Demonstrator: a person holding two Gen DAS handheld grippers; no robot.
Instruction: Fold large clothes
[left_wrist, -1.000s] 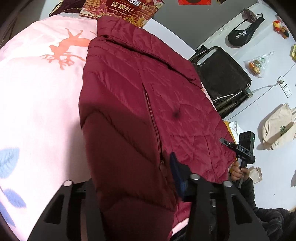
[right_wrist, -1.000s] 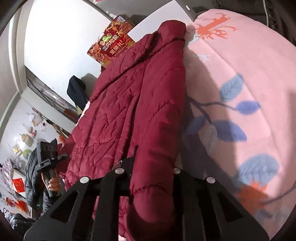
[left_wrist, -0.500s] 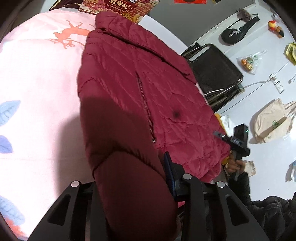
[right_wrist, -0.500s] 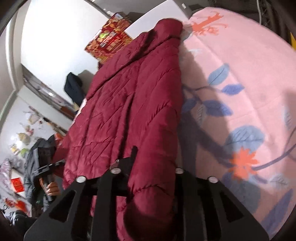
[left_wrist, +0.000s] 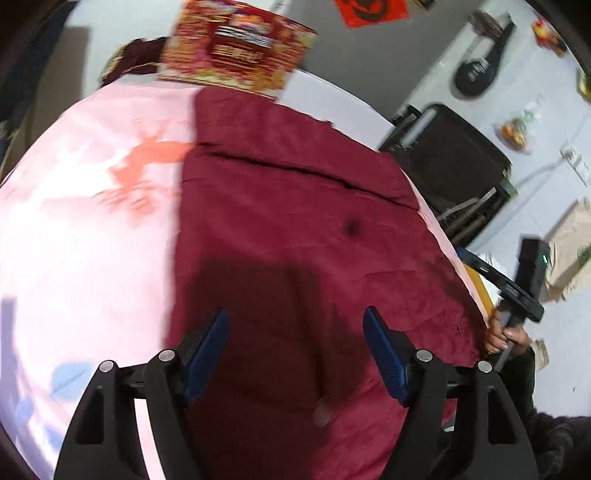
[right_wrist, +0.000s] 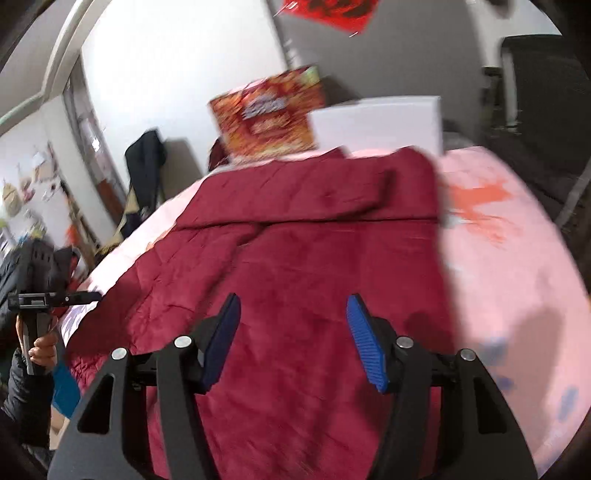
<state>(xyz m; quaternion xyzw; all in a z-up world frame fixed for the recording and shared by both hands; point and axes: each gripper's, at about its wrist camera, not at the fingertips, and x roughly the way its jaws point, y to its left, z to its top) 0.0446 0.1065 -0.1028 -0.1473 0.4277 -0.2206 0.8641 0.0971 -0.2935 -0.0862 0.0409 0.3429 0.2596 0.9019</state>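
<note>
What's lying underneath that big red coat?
The dark red padded coat lies on a pink bedspread printed with an orange deer and blue leaves. The spread shows along its sides; whatever is directly beneath the coat is covered.

Jacket (left_wrist: 295, 221): matt quilted maroon cloth. Bedsheet (left_wrist: 74, 240): soft pink cloth. Box (right_wrist: 266, 114): glossy printed cardboard.

Both grippers have just been opening: the left gripper (left_wrist: 295, 339) and the right gripper (right_wrist: 293, 325) no longer clamp the jacket (left_wrist: 295, 229), and nothing sits between their pads. The released fold now lies flat on the jacket.
</note>
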